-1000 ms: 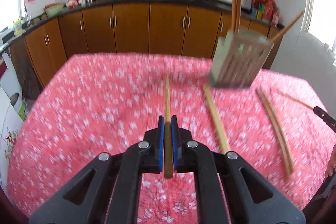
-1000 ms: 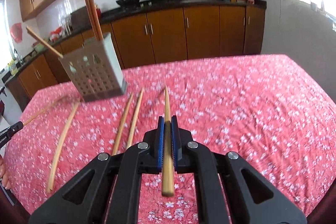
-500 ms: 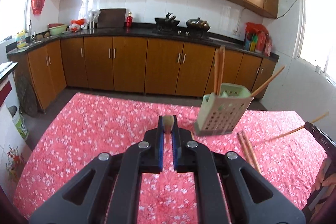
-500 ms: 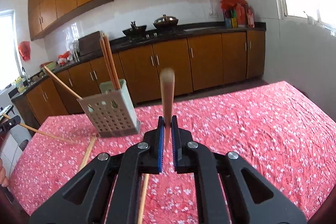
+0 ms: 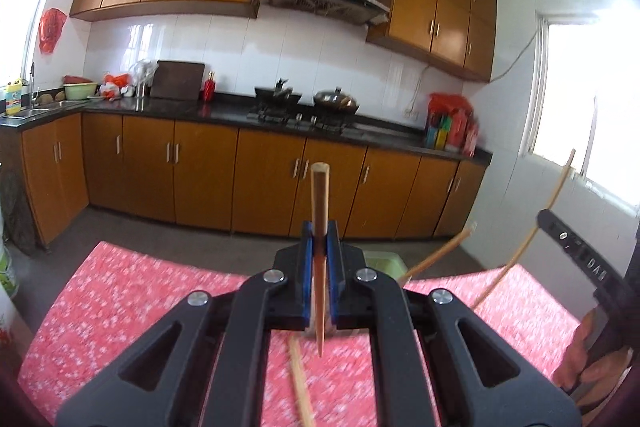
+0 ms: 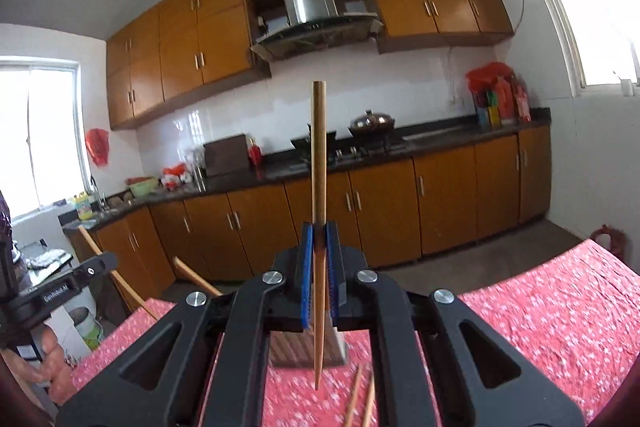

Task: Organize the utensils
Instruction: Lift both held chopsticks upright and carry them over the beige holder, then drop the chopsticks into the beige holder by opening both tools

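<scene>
Standing upright between both jaws: chopsticks [image 5: 320,211].

Red floral tablecloth [image 5: 132,303]; wok [image 5: 335,99] on stove [image 5: 296,115].

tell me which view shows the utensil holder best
The right wrist view: the utensil holder shows its slotted front wall behind the right gripper. The left wrist view shows only a bit of its green rim past the left gripper.

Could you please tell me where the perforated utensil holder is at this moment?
In the right wrist view the grey perforated utensil holder stands on the red floral tablecloth, mostly hidden behind the right gripper and its wooden chopstick.
</scene>
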